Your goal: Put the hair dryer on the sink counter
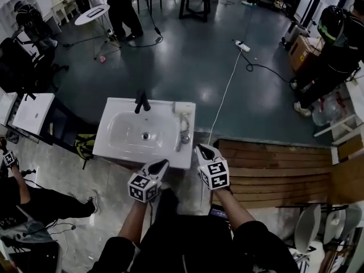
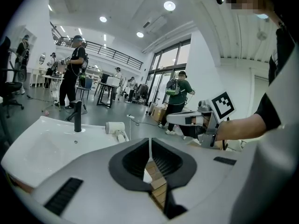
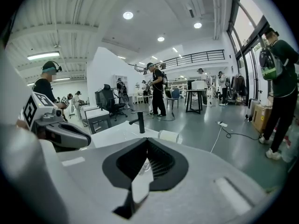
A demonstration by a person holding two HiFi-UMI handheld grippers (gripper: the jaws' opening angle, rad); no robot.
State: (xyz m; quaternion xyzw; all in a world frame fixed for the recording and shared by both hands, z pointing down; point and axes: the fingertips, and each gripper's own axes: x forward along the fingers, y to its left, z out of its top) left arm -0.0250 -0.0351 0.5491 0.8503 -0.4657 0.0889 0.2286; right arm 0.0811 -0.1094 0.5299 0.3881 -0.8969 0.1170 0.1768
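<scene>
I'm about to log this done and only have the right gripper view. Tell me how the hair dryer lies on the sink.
Observer: In the head view the hair dryer lies flat on the sink counter, right of the basin.
Operator: Report the left tool.
Observer: The left tool has its jaws together, nothing between them.
Operator: Say whether either tool touches the dryer.
Observer: Neither: it and the right tool sit at the counter's near edge.

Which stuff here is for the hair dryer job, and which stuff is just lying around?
For the job:
- hair dryer, lying on the sink counter's right side
- sink counter
- left gripper and right gripper, both shut and empty

Just lying about:
- power strip on the floor
- cardboard box
- round white table
- wooden platform
</scene>
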